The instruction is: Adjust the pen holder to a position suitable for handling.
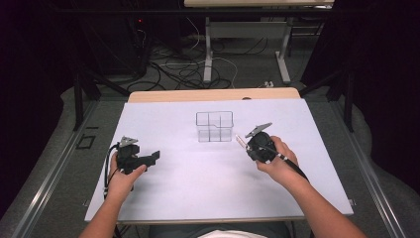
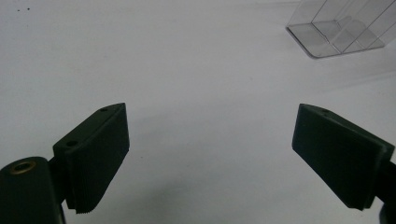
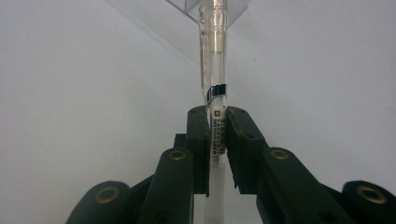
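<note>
While our right gripper (image 3: pixel 217 135) has its jaws clamped on a clear pen (image 3: pixel 214 70), we see the pen pointing out toward the clear divided box (image 1: pixel 214 126), its far end close to the box's near right corner; the box stands upright near the middle of the white tabletop (image 1: pixel 198 178); our left gripper (image 2: pixel 210 154) sits well apart at the left, low over bare tabletop, jaws wide apart with nothing between them; our hands (image 1: pixel 121 178) grip both tools from below
</note>
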{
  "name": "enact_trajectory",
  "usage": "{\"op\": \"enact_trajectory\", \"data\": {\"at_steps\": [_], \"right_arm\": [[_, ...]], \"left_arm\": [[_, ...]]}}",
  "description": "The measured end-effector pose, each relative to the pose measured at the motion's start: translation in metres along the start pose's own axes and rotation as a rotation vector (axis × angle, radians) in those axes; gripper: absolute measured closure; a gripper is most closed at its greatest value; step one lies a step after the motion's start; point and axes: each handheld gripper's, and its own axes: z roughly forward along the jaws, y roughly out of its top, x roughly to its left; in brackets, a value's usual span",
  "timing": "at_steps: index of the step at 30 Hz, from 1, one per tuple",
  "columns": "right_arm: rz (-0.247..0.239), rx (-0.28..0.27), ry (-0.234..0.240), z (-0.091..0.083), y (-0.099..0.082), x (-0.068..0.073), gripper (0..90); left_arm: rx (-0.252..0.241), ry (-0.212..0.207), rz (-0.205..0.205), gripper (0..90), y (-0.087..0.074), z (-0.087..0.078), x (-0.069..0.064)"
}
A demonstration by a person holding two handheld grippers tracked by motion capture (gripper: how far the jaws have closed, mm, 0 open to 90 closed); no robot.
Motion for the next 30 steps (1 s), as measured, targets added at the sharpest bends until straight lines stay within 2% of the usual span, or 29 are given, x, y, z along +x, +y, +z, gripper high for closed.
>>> {"op": "enact_trajectory", "data": {"at_steps": [1,3,5,6,9,10,11,17,20,25,28,30], "right_arm": [[-0.033,-0.008,0.003,0.0,0.001,0.002,79.8],[-0.048,-0.006,0.002,0.0,0.003,0.005,79.8],[-0.117,-0.033,-0.004,0.001,0.004,0.009,79.8],[-0.134,-0.046,0.002,0.001,0.005,0.01,79.8],[-0.146,-0.114,0.033,0.0,0.006,0.014,79.8],[-0.171,-0.149,0.028,-0.001,0.007,0.017,79.8],[-0.171,-0.149,0.028,-0.001,0.007,0.017,79.8],[-0.264,-0.259,-0.009,-0.005,0.007,0.028,79.8],[-0.326,-0.276,-0.012,-0.006,0.006,0.03,79.8],[-0.448,-0.292,-0.064,-0.008,0.002,0.035,79.8],[-0.545,-0.305,-0.104,-0.008,0.0,0.041,79.8],[-0.575,-0.313,-0.127,-0.008,-0.002,0.045,79.8]], "left_arm": [[-0.001,-0.001,-0.001,11.3,0.0,0.0,0.0],[0.001,0.001,-0.002,11.5,0.0,0.0,0.001],[0.0,-0.003,0.0,11.9,0.0,0.0,0.0],[0.001,-0.004,0.002,12.1,0.0,0.0,0.0],[0.005,-0.006,0.01,12.1,0.0,0.0,0.0],[0.003,-0.006,0.01,12.2,0.0,0.0,0.0],[0.003,-0.006,0.006,12.2,0.0,0.001,0.0],[0.004,-0.004,0.007,12.2,0.0,0.001,0.0],[0.004,-0.005,0.008,12.2,0.0,0.001,0.0],[0.01,-0.006,0.014,12.4,0.0,0.001,-0.001],[0.011,-0.006,0.015,12.5,0.0,0.001,-0.001],[0.005,-0.004,0.016,12.5,0.0,0.001,-0.001]]}}
